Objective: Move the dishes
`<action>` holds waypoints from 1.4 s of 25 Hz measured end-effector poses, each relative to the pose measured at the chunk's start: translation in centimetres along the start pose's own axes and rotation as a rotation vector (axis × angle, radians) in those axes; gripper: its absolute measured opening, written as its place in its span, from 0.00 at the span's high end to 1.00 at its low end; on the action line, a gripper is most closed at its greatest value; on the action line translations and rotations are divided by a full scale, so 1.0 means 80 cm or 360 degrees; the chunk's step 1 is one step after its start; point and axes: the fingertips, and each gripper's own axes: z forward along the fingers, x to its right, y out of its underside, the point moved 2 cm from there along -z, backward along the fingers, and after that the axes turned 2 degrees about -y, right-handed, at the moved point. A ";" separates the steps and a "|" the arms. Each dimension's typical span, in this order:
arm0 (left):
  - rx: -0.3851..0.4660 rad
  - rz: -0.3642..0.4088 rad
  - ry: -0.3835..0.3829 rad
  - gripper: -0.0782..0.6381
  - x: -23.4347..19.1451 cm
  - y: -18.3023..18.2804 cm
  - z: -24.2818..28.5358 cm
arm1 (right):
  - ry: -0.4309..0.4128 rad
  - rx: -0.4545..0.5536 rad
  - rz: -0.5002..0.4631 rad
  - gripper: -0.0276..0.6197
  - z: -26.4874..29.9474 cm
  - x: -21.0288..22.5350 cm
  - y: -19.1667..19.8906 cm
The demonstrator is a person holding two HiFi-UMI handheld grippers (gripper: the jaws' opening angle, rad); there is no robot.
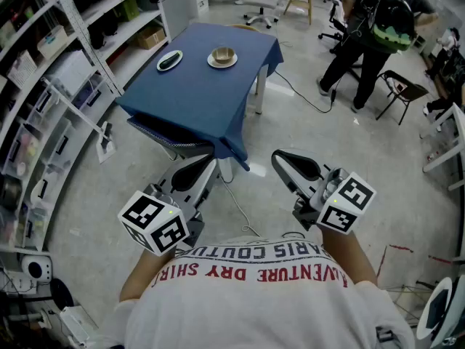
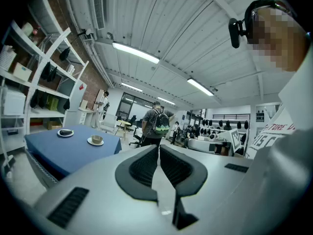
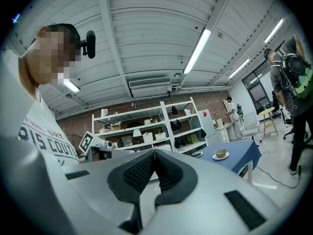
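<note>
Head view: left gripper [image 1: 197, 167] and right gripper [image 1: 287, 162], empty, level, well short of the blue table [image 1: 211, 104] bearing plate [image 1: 170, 60] and saucered bowl [image 1: 221, 57]; left gripper view: jaws together; right gripper view: likewise closed, presumably for approach.

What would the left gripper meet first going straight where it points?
Probably nothing close: the left gripper aims right of the blue table, over open floor, toward a distant person with a backpack; depth is unclear.
</note>
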 end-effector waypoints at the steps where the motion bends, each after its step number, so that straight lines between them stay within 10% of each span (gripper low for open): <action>1: -0.0001 -0.0001 -0.0003 0.83 -0.001 0.000 -0.001 | 0.0001 -0.0002 0.0002 0.92 0.000 -0.001 0.000; 21: -0.0029 -0.0102 0.0111 0.83 -0.060 0.025 -0.034 | 0.0198 0.0008 0.0131 0.92 0.031 -0.029 0.041; 35: -0.0099 -0.0089 0.0166 0.83 -0.075 0.029 0.056 | 0.0255 0.0003 0.0152 0.92 0.024 0.052 0.040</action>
